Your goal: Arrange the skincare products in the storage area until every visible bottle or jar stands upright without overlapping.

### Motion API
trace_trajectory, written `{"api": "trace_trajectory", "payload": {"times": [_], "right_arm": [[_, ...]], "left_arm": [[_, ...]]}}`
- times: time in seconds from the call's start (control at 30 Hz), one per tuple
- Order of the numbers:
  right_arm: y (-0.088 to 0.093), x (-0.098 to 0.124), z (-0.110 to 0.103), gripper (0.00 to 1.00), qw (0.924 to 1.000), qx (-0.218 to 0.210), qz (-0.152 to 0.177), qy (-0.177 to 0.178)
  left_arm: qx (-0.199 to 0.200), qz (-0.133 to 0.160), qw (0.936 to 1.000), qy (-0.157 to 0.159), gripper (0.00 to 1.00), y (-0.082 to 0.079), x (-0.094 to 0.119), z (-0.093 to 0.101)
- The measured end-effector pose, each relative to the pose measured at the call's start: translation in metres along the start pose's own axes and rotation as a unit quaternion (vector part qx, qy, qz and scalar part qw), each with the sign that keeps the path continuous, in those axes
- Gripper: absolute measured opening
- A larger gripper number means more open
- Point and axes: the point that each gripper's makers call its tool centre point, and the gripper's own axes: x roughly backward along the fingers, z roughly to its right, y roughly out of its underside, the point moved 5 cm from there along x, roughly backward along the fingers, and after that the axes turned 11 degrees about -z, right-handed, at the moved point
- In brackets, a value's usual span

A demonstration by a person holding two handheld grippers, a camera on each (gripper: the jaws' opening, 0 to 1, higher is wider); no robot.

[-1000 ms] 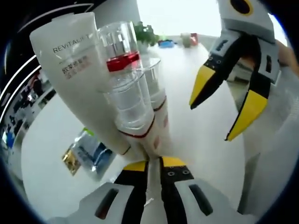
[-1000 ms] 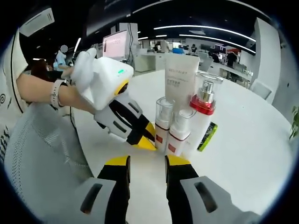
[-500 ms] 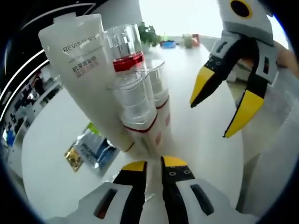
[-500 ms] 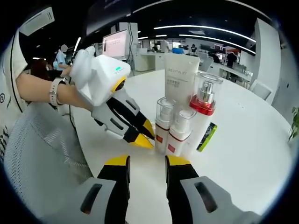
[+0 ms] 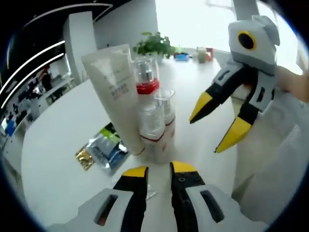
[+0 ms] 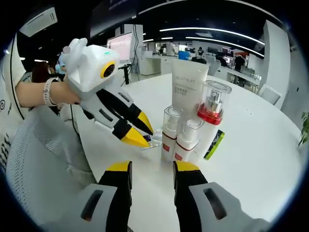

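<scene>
Four skincare products stand upright in a tight cluster on the white table (image 6: 256,145). They are a tall white tube (image 6: 187,89) (image 5: 115,92), a pump bottle with a red collar (image 6: 211,113) (image 5: 147,84), and two small clear-capped bottles (image 6: 170,130) (image 6: 186,141) (image 5: 152,128). My left gripper (image 5: 158,170) is open and empty, a little short of the small bottles. It enters the right gripper view from the left (image 6: 144,137), tips near the bottles without touching them. My right gripper (image 6: 152,167) is open and empty, held back from the cluster and seen from the other side (image 5: 206,134).
Flat sachets (image 5: 102,149) lie on the table beside the tube, and a green-black one (image 6: 215,143) lies behind the pump bottle. A small clear packet (image 6: 150,140) lies under the left gripper's tips. A grey mesh chair (image 6: 38,159) stands at the table's edge.
My left gripper has drawn back and up from the small bottles, its jaws a little wider apart. The bottles stay standing. The right gripper has hardly moved.
</scene>
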Motion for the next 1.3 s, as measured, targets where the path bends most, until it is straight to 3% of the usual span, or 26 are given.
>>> {"api": "trace_trajectory", "payload": {"times": [0.8,1.3], "right_arm": [[-0.014,0.029,0.001,0.59,0.9993,-0.027,0.002,0.025],[-0.023,0.033,-0.003,0.81,0.9994,-0.009,-0.001,0.034]], "left_arm": [[0.053,0.015,0.9981,-0.028,0.45,0.018,0.071,0.0],[0.087,0.033,0.9948,-0.043,0.75,0.031,0.097,-0.002]]}}
